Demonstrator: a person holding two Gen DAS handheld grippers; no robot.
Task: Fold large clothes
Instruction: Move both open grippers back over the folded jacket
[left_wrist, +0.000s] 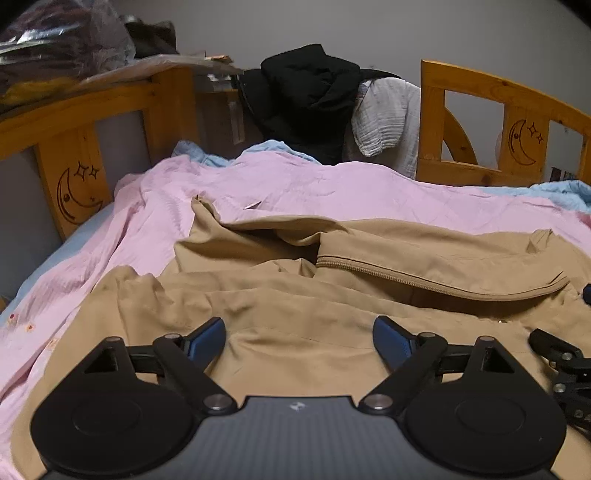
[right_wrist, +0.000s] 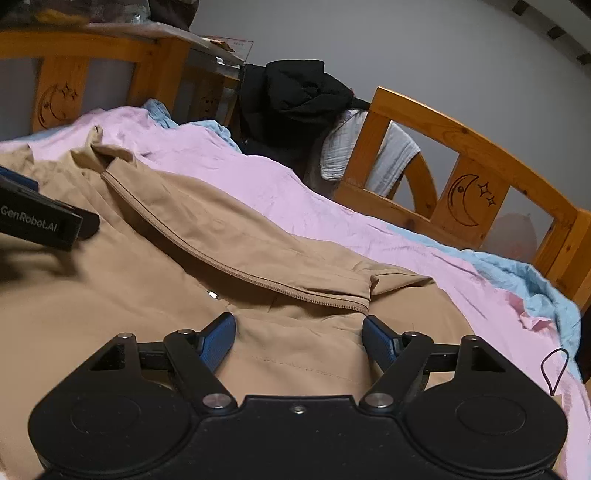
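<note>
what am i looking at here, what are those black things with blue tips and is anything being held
Those are two hand-held grippers; a person carries one in each hand, and each has a camera looking along its two blue-padded fingers. One picture comes from the left gripper, the other from the right gripper. Both hang over a tan zip-up jacket spread on a pink sheet on a wooden bed with moon-and-star carvings. Dark clothes hang at the headboard. Both grippers are open and neither holds anything; the jacket lies loose beneath them, still to be folded.
</note>
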